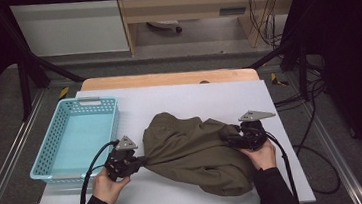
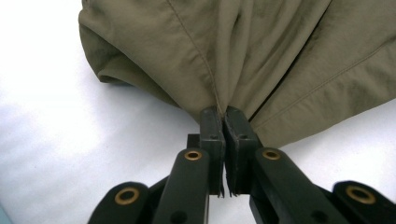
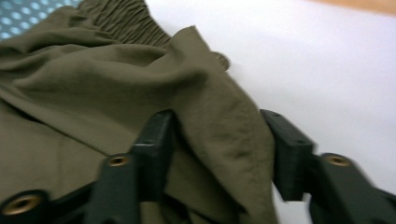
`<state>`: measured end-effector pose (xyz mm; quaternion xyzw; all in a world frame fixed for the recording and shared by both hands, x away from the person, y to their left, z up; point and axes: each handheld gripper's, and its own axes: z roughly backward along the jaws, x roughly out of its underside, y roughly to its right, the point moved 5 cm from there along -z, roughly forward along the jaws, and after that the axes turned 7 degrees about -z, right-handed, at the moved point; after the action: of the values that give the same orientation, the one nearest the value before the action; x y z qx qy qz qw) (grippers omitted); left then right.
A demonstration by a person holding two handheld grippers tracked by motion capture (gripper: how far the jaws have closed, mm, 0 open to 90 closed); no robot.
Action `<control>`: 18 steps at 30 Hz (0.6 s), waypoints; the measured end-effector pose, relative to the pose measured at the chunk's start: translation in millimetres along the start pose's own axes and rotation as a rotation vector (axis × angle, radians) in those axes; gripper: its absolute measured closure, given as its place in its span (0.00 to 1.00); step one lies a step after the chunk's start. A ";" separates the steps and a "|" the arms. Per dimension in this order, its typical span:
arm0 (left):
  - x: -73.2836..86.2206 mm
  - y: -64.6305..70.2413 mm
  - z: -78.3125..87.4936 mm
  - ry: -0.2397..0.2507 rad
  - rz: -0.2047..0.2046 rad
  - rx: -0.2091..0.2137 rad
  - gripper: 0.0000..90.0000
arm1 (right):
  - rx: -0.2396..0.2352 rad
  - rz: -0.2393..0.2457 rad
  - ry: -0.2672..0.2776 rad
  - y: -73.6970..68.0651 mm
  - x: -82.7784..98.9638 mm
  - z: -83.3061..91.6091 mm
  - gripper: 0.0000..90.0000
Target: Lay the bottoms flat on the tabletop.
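My left gripper (image 2: 224, 122) is clamped on a gathered fold of the olive garment (image 1: 193, 148), which lies crumpled mid-table beside the blue basket (image 1: 52, 139). My right gripper (image 3: 219, 140) straddles the garment's other edge, jaws parted, not pinching.

My matt black plastic jaws, brass-ringed at the rivets, met soft, creased olive cloth (image 2: 280, 51) on a smooth matt white board (image 1: 193, 98); the perforated basket (image 1: 74, 140) looked plastic.
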<state>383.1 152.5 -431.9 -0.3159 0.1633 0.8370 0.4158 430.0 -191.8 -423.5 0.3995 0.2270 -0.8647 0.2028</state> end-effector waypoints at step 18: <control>-0.8 -3.2 2.2 0.018 0.027 -0.022 0.82 | -0.212 0.053 0.028 -63.0 -8.2 12.7 0.99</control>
<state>385.1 155.1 -429.7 -0.3257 0.1620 0.8414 0.3996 393.8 -146.1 -395.2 0.3938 0.3092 -0.8246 0.2633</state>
